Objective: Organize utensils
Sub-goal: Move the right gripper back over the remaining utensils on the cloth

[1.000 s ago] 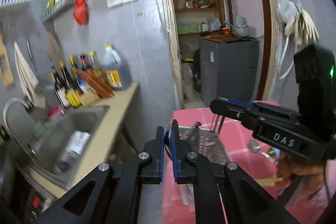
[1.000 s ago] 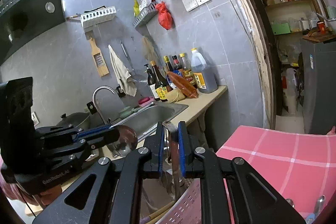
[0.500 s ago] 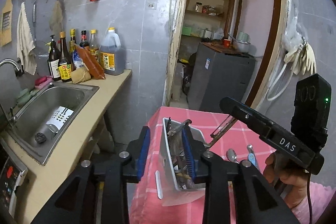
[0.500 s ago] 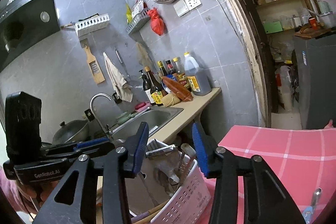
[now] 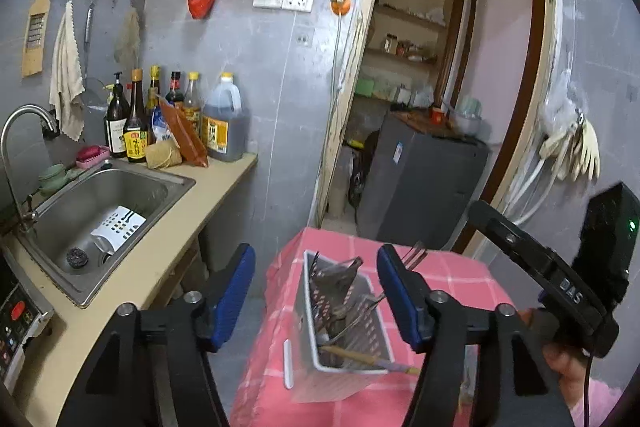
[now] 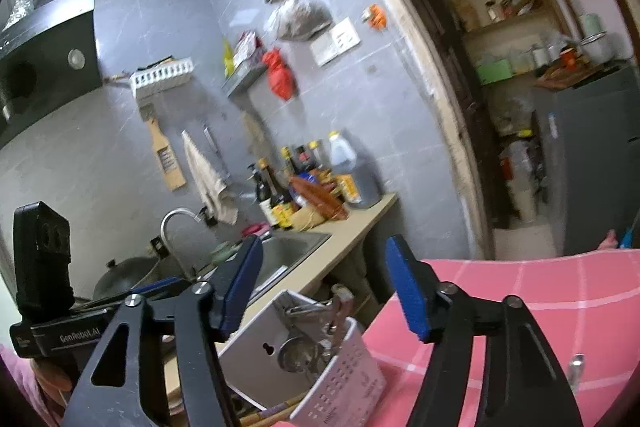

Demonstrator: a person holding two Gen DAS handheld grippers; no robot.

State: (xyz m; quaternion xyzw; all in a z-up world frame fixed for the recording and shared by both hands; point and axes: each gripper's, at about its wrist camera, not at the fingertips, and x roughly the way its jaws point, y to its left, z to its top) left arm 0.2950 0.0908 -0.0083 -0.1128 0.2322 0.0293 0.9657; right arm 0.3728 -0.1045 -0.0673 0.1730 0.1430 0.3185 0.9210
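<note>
Home kitchen (small, tiled), steel sink, sauce bottles; range hood

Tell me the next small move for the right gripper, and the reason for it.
Probably swing the right gripper down toward the utensil lying on the pink checked tablecloth at the right edge. Both grippers are open and hold nothing, the left gripper hangs above the white utensil basket, which already holds several utensils, and that piece is still outside it.

Your table: pink checked tablecloth. On it you have one white perforated utensil basket, standing at the left edge, and a spoon lying apart.
</note>
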